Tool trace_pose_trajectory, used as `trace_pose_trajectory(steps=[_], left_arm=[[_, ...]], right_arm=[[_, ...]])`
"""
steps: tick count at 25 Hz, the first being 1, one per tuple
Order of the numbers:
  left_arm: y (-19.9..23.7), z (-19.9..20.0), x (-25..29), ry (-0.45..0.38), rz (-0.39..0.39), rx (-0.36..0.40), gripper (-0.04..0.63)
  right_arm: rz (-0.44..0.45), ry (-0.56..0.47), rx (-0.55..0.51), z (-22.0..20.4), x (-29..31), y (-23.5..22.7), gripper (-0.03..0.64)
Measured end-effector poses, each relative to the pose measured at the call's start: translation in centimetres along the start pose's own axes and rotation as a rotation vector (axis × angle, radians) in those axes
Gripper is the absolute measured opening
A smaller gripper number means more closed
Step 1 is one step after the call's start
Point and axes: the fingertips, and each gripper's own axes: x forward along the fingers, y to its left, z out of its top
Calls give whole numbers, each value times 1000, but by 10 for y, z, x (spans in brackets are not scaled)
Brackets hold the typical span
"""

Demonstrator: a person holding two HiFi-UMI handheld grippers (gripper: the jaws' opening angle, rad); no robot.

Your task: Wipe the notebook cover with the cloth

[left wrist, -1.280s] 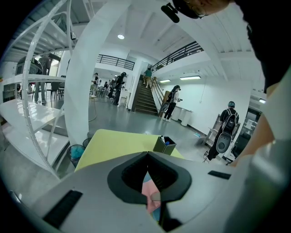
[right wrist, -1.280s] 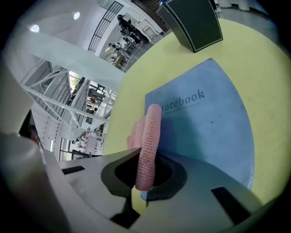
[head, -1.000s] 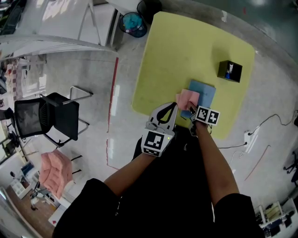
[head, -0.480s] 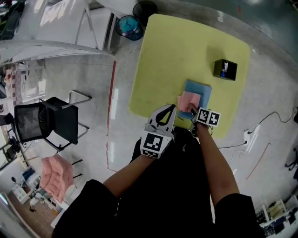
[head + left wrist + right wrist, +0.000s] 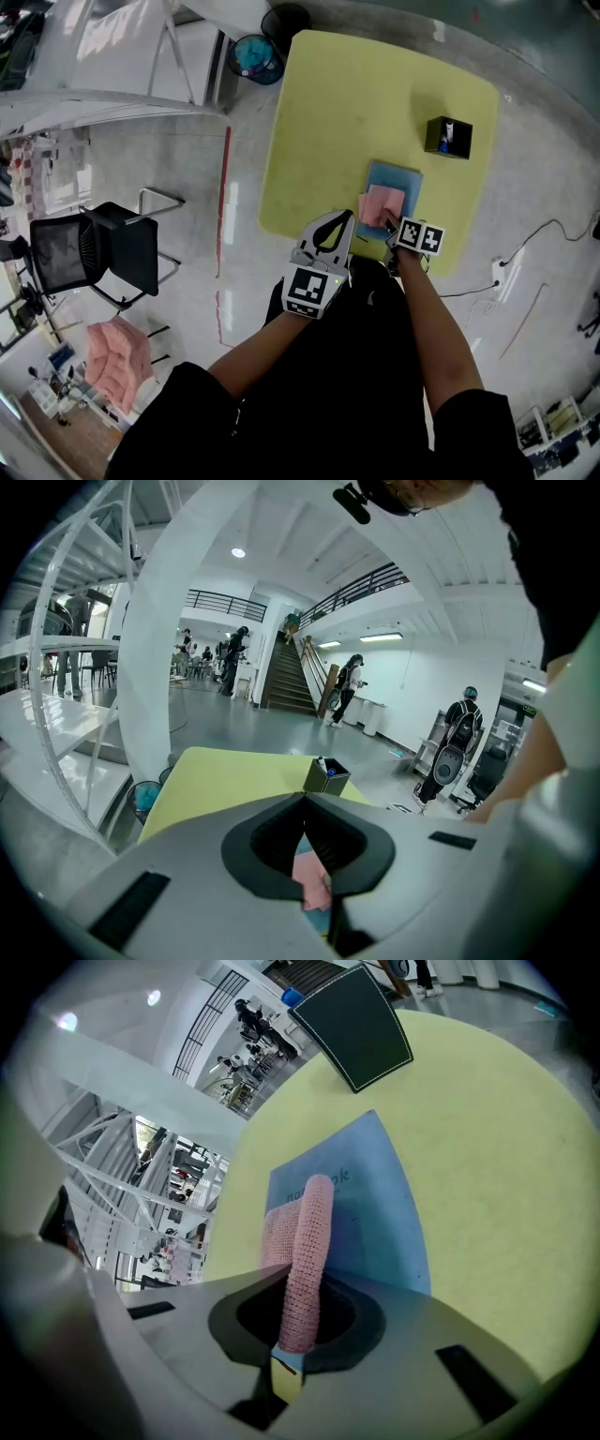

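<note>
One table (image 5: 375,94), yellow-green, is standing on the grey floor, and one blue notebook (image 5: 407,179) is lying flat on it, on the half nearer the person. One pink cloth (image 5: 382,204) is resting on the near part of the cover, its left edge reaching slightly past the notebook's side.

Two grippers are showing, one in each of the person's hands. The right gripper (image 5: 391,225) is pinching the cloth: in its own view a rolled ridge of the knit fabric is running up from between the two jaws and out across the cover. The left gripper (image 5: 348,218) is hovering just beside the cloth, over the near edge of the table. Its two jaws are pressing together tip to tip with nothing between them; the cloth and the notebook are only showing beyond them.

One black box (image 5: 448,137) is standing farther back on the table, well apart from the notebook, with a few small items sticking up inside it.

Off the table, one black chair (image 5: 94,248) is standing at the left. Past the far corner, two bins are sitting side by side: a blue-lined bin (image 5: 255,56) and a dark bin (image 5: 289,15).
</note>
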Motion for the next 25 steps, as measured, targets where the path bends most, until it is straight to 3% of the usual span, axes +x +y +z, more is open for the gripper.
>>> trace_pose_trajectory(steps=[25], left_arm=[[-15, -1, 8, 15, -49, 21, 6]], right_arm=[[-33, -23, 18, 3, -25, -30, 35]])
